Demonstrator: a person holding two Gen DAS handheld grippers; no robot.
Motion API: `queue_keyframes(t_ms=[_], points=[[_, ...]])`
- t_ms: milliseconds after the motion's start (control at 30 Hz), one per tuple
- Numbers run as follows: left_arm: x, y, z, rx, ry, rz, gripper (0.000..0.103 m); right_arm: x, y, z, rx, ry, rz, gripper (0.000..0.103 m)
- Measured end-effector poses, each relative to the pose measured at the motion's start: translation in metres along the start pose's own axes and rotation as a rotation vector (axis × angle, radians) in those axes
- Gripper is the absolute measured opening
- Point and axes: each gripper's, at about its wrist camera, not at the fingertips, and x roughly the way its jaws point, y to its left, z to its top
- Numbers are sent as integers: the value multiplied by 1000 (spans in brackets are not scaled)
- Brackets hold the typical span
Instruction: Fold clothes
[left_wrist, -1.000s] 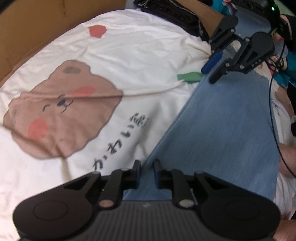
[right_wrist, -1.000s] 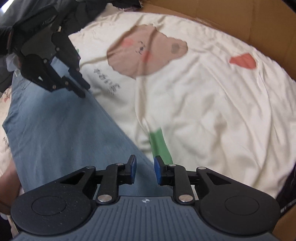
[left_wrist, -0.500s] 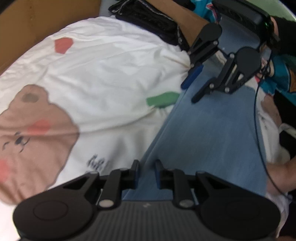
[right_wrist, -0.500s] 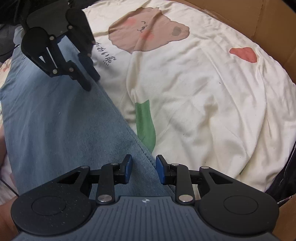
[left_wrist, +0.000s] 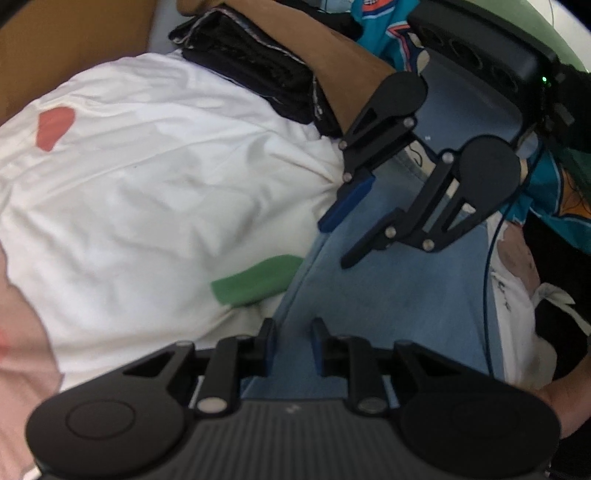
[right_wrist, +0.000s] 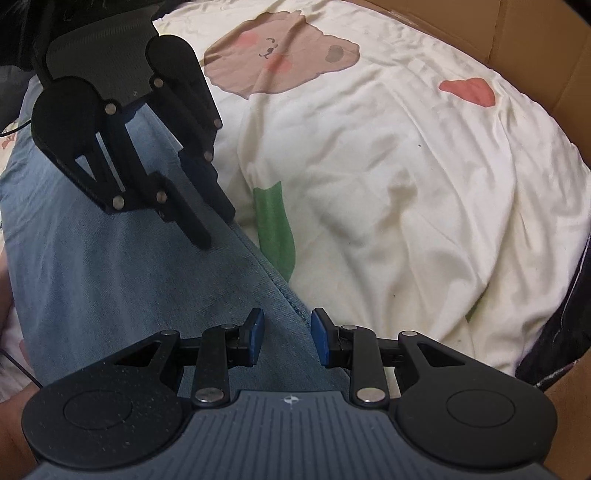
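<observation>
a cream bedsheet (right_wrist: 424, 192) printed with a bear (right_wrist: 280, 55) covers the surface, cardboard (right_wrist: 535, 40) walling its far edge. you have folded blue jeans (right_wrist: 122, 266) lying on it, their long edge running diagonally beside a green patch (right_wrist: 275, 229). your left gripper (left_wrist: 291, 343) has just been opening, jaws narrow above the denim; your right gripper (right_wrist: 287, 338) straddles that edge, jaws partly apart, gripping nothing. no writing is readable.

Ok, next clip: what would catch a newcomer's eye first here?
Probably the cream bedding with its brown bear print at the top of the right wrist view. Next, the light blue jeans lying over the bedding's left side, with both black claws, left claw and right claw, poised open along the denim's edge.
</observation>
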Motion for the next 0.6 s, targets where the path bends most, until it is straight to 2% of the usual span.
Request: queue_keyframes(t_ms=[367,433,467,600], points=[[13,4,14,-61,-4,-31,19,3,-1,9,-32,5,21,35],[15,3,17,-59,-11,-29,14,4,2,11,-41,6,29,35],[14,2,18,-60,-18,-30,7,5,3,11,-41,7,32,35],[6,-1,17,-43,-52,-28,3,2,6,10,-51,7,41,35]])
